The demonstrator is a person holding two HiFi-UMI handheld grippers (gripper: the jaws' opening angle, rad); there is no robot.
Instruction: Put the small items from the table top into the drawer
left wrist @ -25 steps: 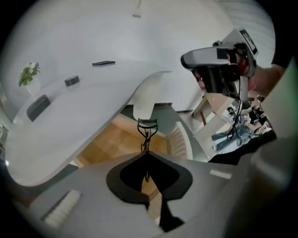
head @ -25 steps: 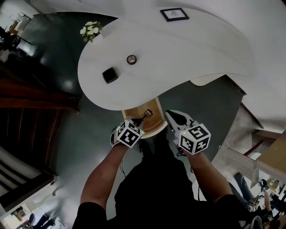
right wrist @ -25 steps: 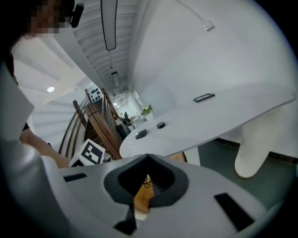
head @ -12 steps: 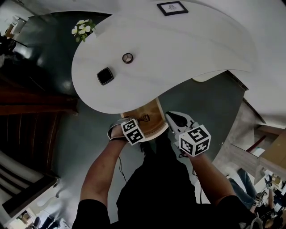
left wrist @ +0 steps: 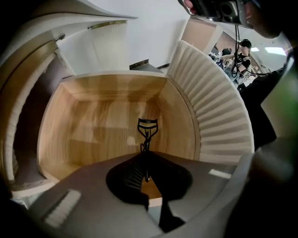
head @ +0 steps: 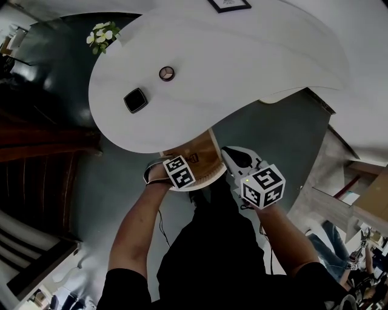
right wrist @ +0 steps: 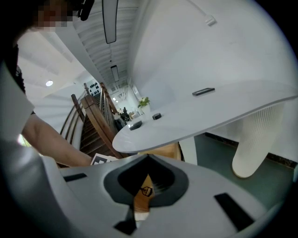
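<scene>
A black eyelash curler [left wrist: 147,134] hangs head-down inside the open wooden drawer [left wrist: 116,90], its handles pinched in my left gripper [left wrist: 146,160], which is shut on it and points straight down. From the head view, the left gripper's marker cube [head: 180,172] covers the curler over the drawer [head: 205,156]. My right gripper [head: 237,157] is just right of the drawer, shut with nothing in it [right wrist: 148,162]. On the white table top [head: 242,60] lie a black square item [head: 135,100] and a small round item [head: 167,74].
A flower bunch [head: 100,33] stands at the table's far left edge and a dark picture frame [head: 229,5] lies at the back. A ribbed white table leg [left wrist: 219,116] rises right of the drawer. A wooden staircase [right wrist: 95,125] lies beyond the table.
My left gripper has sunk into the drawer with the curler and rolled; its cube now hides the curler in the head view. The right gripper has dropped slightly.
</scene>
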